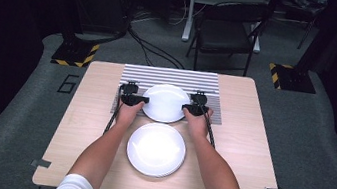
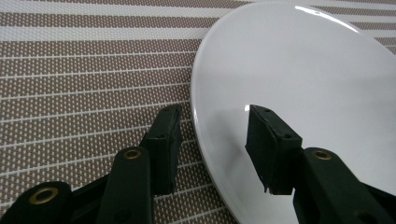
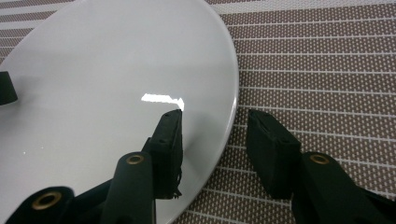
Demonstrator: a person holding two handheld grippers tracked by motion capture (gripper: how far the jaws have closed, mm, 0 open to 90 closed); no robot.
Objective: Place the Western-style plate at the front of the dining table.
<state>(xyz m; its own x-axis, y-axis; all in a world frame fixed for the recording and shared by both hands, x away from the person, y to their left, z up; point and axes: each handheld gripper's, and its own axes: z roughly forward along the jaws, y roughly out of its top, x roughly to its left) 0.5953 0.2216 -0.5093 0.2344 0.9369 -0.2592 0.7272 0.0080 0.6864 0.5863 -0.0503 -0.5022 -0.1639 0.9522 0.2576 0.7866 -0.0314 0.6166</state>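
A white plate (image 1: 165,102) lies flat on a striped placemat (image 1: 174,76) at the far middle of the wooden table (image 1: 244,151). My left gripper (image 1: 143,100) is at its left rim and my right gripper (image 1: 185,108) at its right rim. In the left gripper view, the left gripper (image 2: 212,114) is open: one jaw over the plate (image 2: 303,70), the other over the mat (image 2: 84,70), and a gap on both sides of the rim. In the right gripper view, the right gripper (image 3: 212,116) straddles the plate (image 3: 107,70) rim the same way, open, pads clear of it.
A stack of white plates (image 1: 156,149) sits near the table's front edge, between the person's forearms. Beyond the table stand a black folding chair (image 1: 226,30) and two floor bases with yellow-black stripes (image 1: 75,54). Cables trail from both grippers along the forearms.
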